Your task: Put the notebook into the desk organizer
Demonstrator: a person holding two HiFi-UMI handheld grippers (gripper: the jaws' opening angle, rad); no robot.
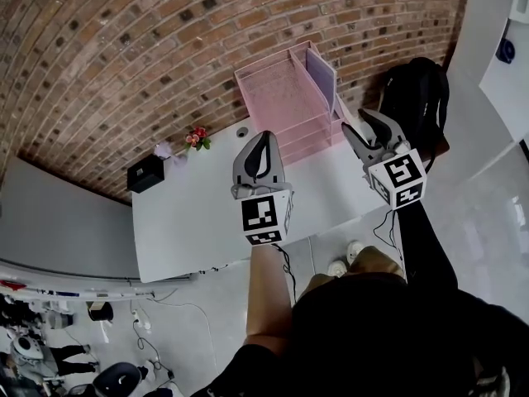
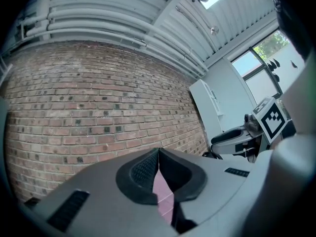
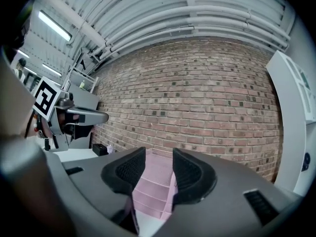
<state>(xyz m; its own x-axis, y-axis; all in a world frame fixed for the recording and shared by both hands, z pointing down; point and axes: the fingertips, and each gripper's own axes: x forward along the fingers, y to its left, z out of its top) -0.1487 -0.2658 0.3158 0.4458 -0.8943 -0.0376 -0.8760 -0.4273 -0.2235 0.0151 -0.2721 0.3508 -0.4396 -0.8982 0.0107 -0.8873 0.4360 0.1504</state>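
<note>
My left gripper (image 1: 266,136) hung at the centre of the head view with its jaws pressed together and nothing between them. My right gripper (image 1: 357,121), right of centre, had its jaws moderately apart and empty. Through the gap in its own view I saw the pink desk organizer (image 1: 281,106). The organizer sat on the white table (image 1: 190,222) against the brick wall, upper centre of the frame. The lavender notebook (image 1: 321,77) stood upright in its right-hand side.
</note>
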